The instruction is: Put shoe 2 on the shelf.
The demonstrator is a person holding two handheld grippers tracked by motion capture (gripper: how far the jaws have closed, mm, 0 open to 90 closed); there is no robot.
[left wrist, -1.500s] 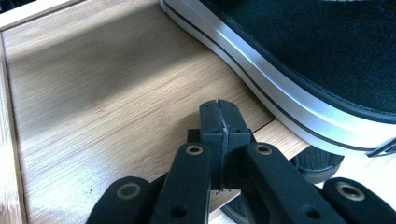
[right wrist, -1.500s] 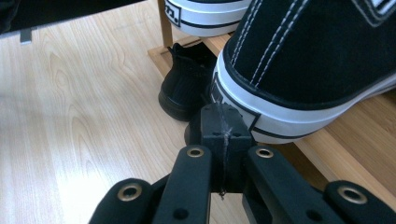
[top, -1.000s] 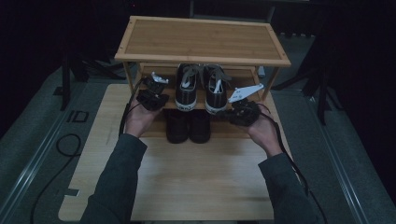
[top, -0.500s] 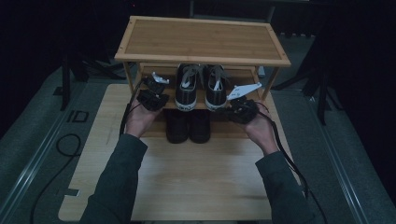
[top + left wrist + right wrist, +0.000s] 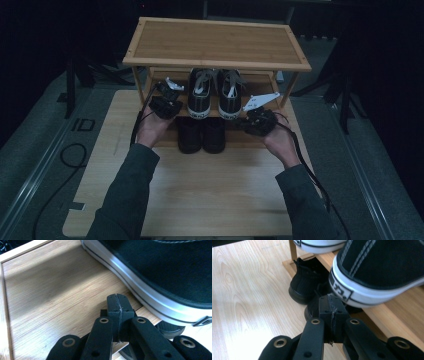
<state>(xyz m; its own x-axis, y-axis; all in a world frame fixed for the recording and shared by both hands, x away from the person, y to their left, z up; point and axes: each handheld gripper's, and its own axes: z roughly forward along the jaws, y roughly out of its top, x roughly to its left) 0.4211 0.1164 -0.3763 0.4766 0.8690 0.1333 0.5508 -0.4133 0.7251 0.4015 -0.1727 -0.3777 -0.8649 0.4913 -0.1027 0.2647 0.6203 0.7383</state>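
My left gripper (image 5: 166,102) hovers at the left end of the bamboo shoe rack's lower shelf (image 5: 50,295), fingers (image 5: 113,305) pressed together on nothing, just beside the left black canvas sneaker with white rubber sole (image 5: 201,94). To lift it well I should spread them first, then take the heel wall (not the laces). Its mate (image 5: 230,95) sits right of it; my right gripper (image 5: 260,121), fingers likewise shut and empty, waits near that heel, above the black shoes (image 5: 201,134) on the table (image 5: 210,190).
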